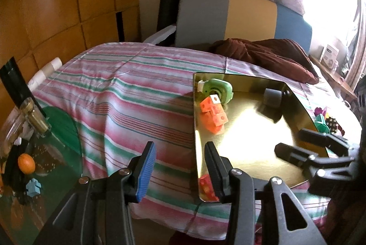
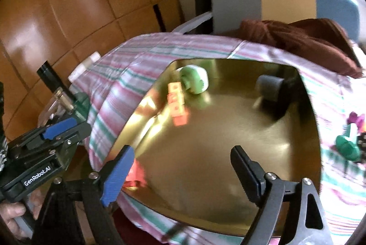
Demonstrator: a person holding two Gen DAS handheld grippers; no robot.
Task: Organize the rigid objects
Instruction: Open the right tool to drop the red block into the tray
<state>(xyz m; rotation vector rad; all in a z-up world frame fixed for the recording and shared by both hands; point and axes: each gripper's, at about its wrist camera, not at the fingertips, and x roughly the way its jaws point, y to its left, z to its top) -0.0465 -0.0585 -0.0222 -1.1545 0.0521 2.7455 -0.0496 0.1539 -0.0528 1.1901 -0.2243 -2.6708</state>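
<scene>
A gold mirror-finish tray (image 1: 247,149) (image 2: 217,176) lies on the striped cloth. On it sit an orange block piece (image 1: 213,110) (image 2: 177,99), a green-and-white round toy (image 1: 216,89) (image 2: 194,81) and a grey cylinder (image 1: 272,97) (image 2: 268,86). A red block (image 1: 207,186) (image 2: 136,173) lies at the tray's near left corner. My left gripper (image 1: 180,167) is open and empty at the tray's left edge. My right gripper (image 2: 183,167) is open and empty above the tray's near part; it also shows in the left wrist view (image 1: 295,142).
Striped cloth (image 1: 128,94) covers the table. A brown cloth bundle (image 1: 263,55) lies behind the tray. Small green and purple toys (image 2: 347,142) lie right of the tray. A glass side table (image 1: 34,153) at left holds a bottle, an orange ball and a blue piece.
</scene>
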